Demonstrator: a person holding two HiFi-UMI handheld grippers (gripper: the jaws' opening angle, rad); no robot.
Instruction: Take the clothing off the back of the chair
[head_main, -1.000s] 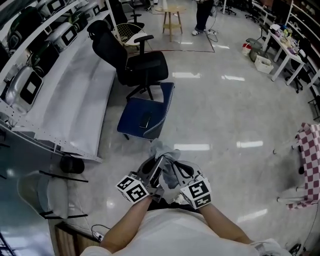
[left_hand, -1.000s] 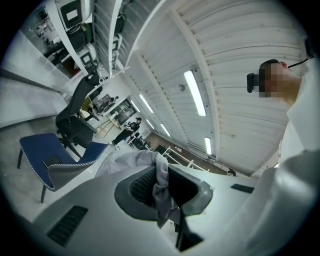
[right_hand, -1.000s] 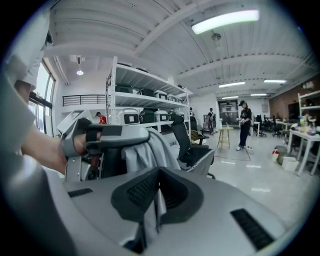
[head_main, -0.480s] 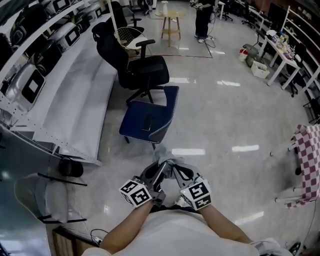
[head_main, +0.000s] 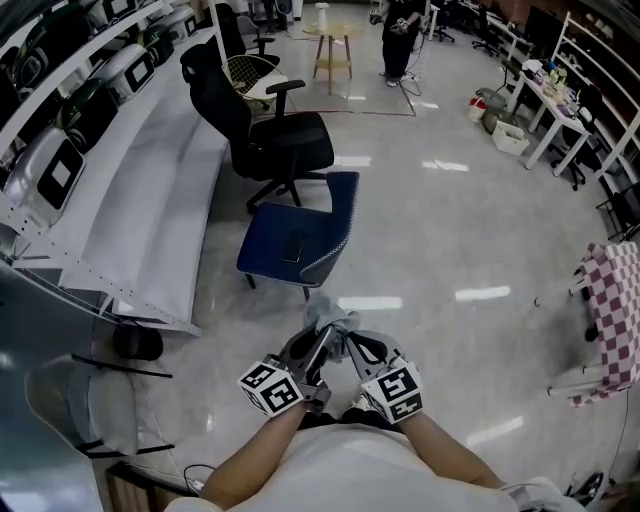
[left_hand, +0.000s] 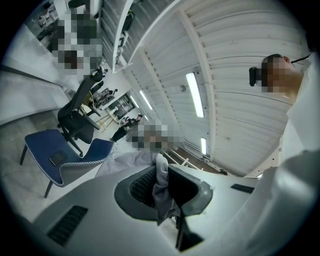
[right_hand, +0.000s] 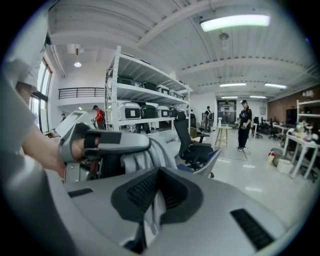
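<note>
My left gripper (left_hand: 161, 189) is clenched on a fold of the grey clothing (head_main: 328, 312), and my right gripper (right_hand: 151, 202) pinches the same cloth just beside it (both sit close in front of my chest). The garment hangs bunched between them, well apart from the blue chair (head_main: 295, 235) farther ahead. I judge the removal done. The next move calls for firm grips while carrying it off.
</note>
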